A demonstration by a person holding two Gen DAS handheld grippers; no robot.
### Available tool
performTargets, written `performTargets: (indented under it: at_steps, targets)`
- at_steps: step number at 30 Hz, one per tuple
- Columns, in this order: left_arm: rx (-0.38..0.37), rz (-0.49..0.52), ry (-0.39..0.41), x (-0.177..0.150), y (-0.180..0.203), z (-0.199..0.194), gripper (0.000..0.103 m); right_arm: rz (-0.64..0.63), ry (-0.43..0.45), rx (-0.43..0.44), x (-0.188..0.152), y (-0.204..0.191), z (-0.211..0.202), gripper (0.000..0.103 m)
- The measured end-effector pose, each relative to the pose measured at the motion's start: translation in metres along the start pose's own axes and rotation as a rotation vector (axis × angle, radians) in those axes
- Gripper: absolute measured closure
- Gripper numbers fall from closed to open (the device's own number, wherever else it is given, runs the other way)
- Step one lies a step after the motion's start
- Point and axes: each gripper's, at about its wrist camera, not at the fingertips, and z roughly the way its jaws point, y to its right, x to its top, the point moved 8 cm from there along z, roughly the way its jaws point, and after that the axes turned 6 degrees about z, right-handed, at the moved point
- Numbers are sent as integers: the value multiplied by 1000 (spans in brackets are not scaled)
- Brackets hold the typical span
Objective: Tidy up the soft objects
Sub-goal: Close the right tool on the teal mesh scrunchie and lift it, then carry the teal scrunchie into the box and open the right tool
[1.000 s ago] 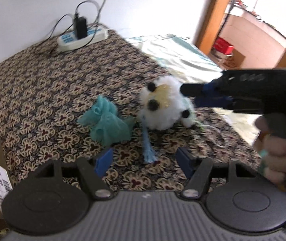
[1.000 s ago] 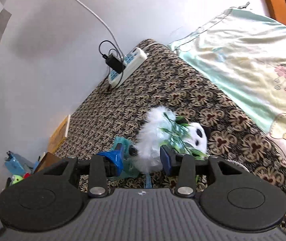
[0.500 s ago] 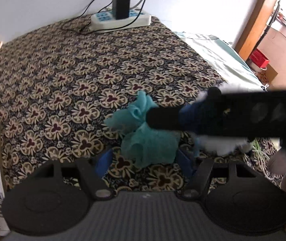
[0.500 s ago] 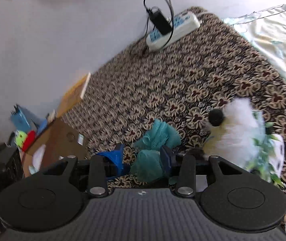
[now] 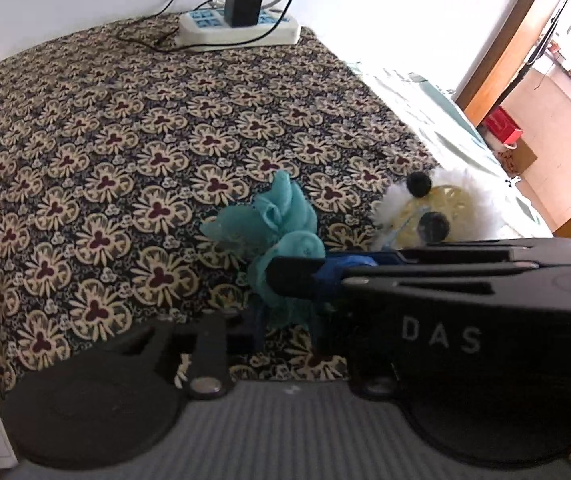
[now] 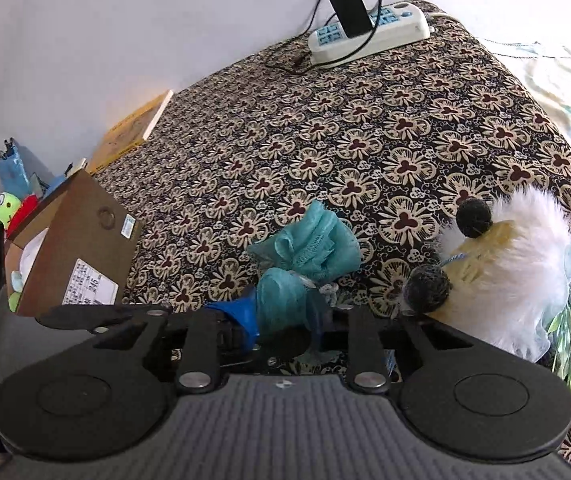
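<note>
Bed with the dark floral-patterned cover (image 5: 133, 152): view has swung since a second ago, from mostly the fluffy white panda plush with black pompom ears (image 6: 517, 272) to the teal mesh bath pouf (image 6: 309, 256). Both tools converged on the pouf; the panda now sits just right of it, untouched. Left gripper (image 5: 281, 320) and right gripper (image 6: 285, 320) were wide a second ago; both sets of fingers are now closing, with the pouf's lower ruffle between them. Right gripper's blue pads look pinched onto the mesh; left looks the same, partly hidden behind the right tool crossing its view. Pouf rests on the cover, not lifted. Open brown cardboard box (image 6: 73, 248) at bed's left edge is the probable drop target. Mesh compresses, so grip may slip.
</note>
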Motion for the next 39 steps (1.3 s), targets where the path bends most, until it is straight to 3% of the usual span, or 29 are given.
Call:
performTargets:
  at_steps: [5, 13, 18, 24, 32, 39]
  targets:
    - [-16, 7, 41, -1, 4, -22, 91, -32, 32, 45, -4, -16, -14, 103]
    - [1, 43, 184, 8, -4, -89, 91, -100, 141, 124, 2, -62, -48, 103]
    - [58, 61, 297, 11, -25, -143, 91, -162, 194, 217, 10, -113, -62, 103]
    - [154, 36, 375, -4, -70, -201, 92, -272, 210, 331, 7, -188, -54, 103]
    - [230, -61, 346, -46, -148, -232, 92, -368, 136, 389, -21, -268, -1, 103]
    - [230, -115, 249, -78, -196, -208, 88, -381, 73, 302, -51, -285, 40, 103]
